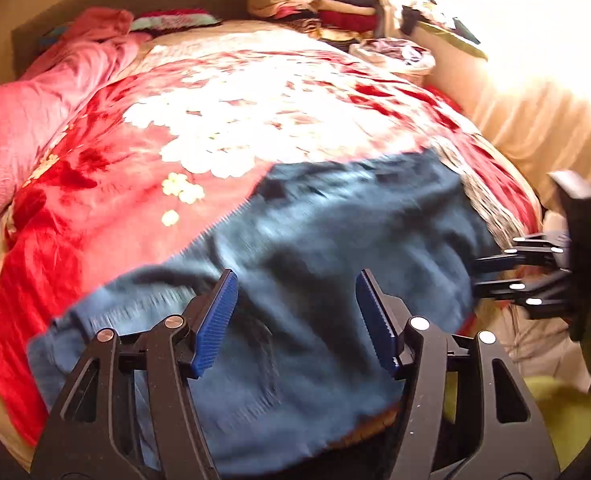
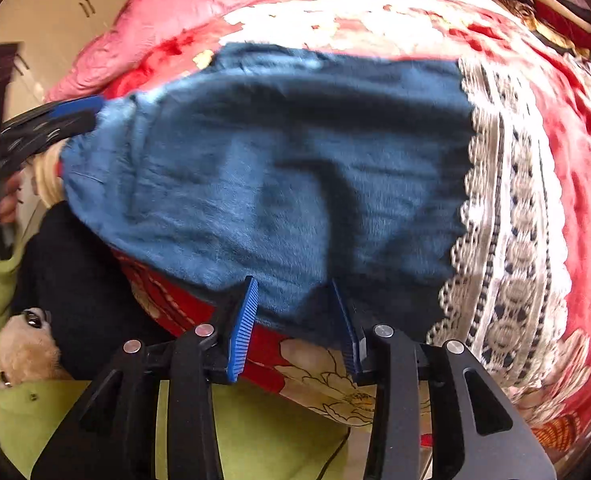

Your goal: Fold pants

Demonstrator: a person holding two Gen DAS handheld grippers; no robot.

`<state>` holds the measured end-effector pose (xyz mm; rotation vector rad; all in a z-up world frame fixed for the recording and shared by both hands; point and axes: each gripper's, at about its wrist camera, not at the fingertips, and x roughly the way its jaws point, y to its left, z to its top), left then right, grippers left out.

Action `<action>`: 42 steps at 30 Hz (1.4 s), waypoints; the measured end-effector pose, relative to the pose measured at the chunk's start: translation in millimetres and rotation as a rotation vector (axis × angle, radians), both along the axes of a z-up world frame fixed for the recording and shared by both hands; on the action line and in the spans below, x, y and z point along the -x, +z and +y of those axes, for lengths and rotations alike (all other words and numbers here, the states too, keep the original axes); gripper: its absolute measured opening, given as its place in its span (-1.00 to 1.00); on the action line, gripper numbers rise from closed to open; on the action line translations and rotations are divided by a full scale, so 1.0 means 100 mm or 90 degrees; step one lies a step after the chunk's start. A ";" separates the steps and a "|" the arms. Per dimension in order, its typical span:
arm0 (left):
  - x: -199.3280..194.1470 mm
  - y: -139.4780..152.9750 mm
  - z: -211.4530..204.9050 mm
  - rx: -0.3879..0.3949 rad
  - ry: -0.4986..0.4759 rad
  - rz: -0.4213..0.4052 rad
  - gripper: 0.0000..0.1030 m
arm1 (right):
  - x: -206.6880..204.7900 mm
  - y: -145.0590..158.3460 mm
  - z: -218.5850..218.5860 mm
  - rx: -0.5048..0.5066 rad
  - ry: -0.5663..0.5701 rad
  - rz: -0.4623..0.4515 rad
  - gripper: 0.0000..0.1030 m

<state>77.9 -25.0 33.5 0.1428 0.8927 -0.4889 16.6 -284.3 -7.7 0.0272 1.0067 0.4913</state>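
Fingers (image 1: 215,322) of the left gripper (image 1: 295,320) stand wide apart w/ nothing between them, hovering over the near part of the blue pants (image 1: 315,240). Right gripper (image 2: 295,328) fingers (image 2: 242,332) also spread, straddling the pants' near edge; can't tell if they touch the cloth.

Pants (image 2: 275,168) lie flat on the bed, spread across the red floral blanket (image 1: 95,184), reaching to the bed's near edge. Fabric is blurred in the left wrist view. In that view the right gripper (image 1: 495,276) shows at the pants' right edge; in the right wrist view the left gripper (image 2: 55,116) sits at the pants' far-left corner.

Just beside the pants on the right, a white lace strip (image 2: 511,220) runs over the blanket. Pink quilt (image 1: 35,112) bunched along the bed's left side. Stack of folded clothes (image 1: 335,4) at the head end. Below the bed edge: green cloth (image 2: 275,432) and a plush toy (image 2: 23,352).
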 end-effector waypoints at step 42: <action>-1.45 -0.64 -0.32 0.129 0.047 0.135 -0.84 | -1.80 -0.12 -1.30 -0.087 -0.131 0.004 -0.53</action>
